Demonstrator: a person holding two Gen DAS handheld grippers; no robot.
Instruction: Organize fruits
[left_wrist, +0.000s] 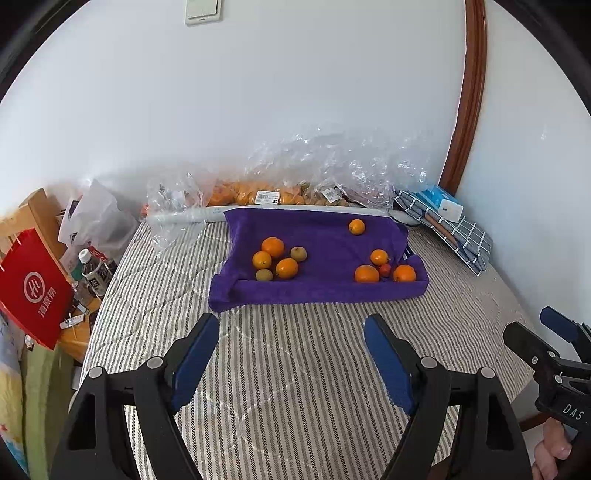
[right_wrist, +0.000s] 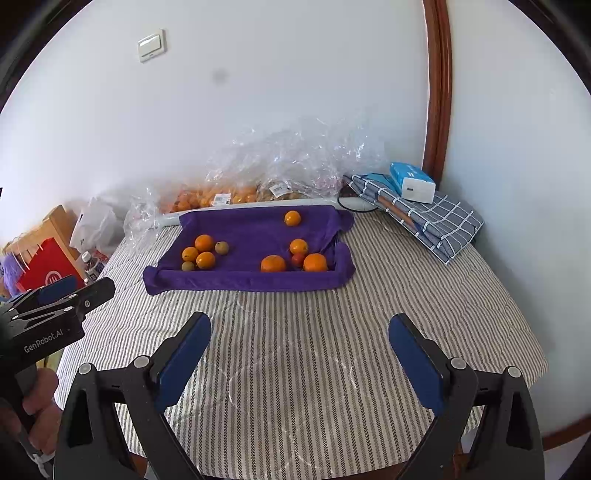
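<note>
Left tool & right tool both gaping, nothing held.

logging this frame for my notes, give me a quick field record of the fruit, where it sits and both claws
surface: striped cover
fruit holder: purple towel with raised edges
left group: three oranges and two small greenish-brown fruits
right group: three oranges with a small red fruit among them
lone fruit: one orange near the back edge
behind towel: clear bags of more fruit
left claw: open, empty, short of the towel
right claw: open, empty, short of the towel
</note>
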